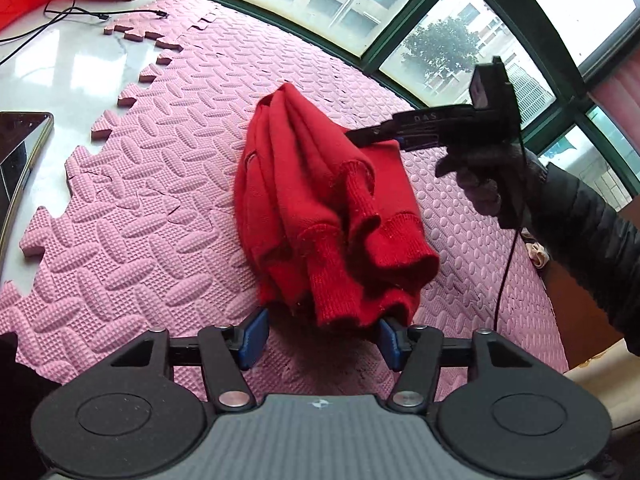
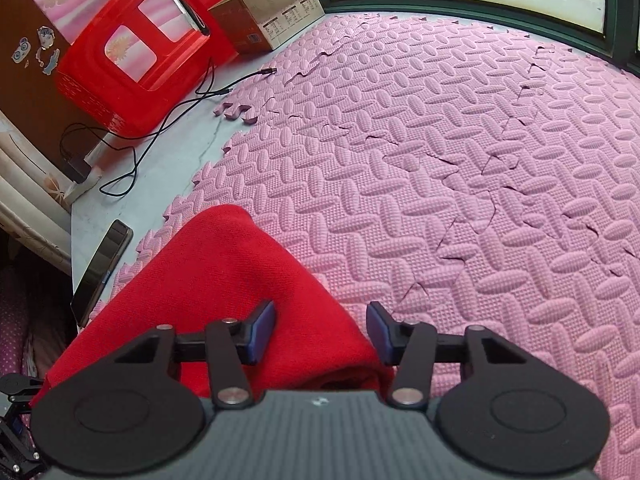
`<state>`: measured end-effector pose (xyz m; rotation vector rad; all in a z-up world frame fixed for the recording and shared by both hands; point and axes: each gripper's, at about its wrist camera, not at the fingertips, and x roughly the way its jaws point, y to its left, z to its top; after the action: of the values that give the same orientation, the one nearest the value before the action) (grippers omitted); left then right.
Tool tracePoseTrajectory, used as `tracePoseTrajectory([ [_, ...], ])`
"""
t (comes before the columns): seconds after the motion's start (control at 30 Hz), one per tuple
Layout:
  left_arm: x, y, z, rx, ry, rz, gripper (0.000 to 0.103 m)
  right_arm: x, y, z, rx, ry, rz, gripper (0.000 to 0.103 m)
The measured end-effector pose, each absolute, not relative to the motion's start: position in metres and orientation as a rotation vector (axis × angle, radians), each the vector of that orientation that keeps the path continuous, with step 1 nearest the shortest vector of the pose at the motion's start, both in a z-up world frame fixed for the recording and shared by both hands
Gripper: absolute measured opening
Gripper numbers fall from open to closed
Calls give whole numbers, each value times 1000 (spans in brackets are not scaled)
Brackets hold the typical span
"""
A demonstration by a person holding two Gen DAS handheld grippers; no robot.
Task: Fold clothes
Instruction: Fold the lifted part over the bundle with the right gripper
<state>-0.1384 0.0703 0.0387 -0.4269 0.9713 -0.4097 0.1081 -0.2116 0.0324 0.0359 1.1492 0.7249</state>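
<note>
Sweater (image 1: 320, 200) sat bunched in a heap on the pink foam mat (image 1: 140, 220), directly ahead of my left gripper (image 1: 320, 334), its ribbed hem hanging between the fingertips. Those jaws stood wide, gripping nothing. My right gripper (image 2: 321, 330) also stood wide, with red knit lying beneath and between its fingers (image 2: 262, 330); whether cloth touched the pads could not be determined. Risk: closing on the heap as it lay would likely pinch several layers at once, so the garment would lift as a clump instead of spreading flat.
</note>
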Motion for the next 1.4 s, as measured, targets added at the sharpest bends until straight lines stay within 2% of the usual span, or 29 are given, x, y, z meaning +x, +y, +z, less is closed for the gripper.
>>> tracePoseTrajectory([
  [0.07, -132, 69, 40, -408, 959, -418, 47, 101, -223, 34, 43, 1152, 703, 45],
  [0.33, -96, 64, 39, -386, 957, -446, 45, 53, -279, 45, 106, 1149, 573, 33],
  [0.67, -39, 17, 36, -315, 989, -576, 46, -34, -355, 53, 226, 1124, 337, 32],
  [0.77, -29, 14, 36, -315, 1000, -567, 51, -53, -364, 62, 218, 1064, 310, 33],
  [0.9, -34, 26, 52, -265, 963, -518, 53, -68, -356, 84, 151, 945, 325, 33],
  [1.17, -53, 31, 110, -242, 792, -508, 51, -71, -293, 103, 40, 806, 500, 33],
  [1.37, -45, -20, 121, -216, 790, -686, 38, -72, -253, 96, 20, 772, 566, 31],
  [1.4, -42, -28, 119, -217, 802, -713, 32, -74, -248, 96, 17, 765, 575, 30],
])
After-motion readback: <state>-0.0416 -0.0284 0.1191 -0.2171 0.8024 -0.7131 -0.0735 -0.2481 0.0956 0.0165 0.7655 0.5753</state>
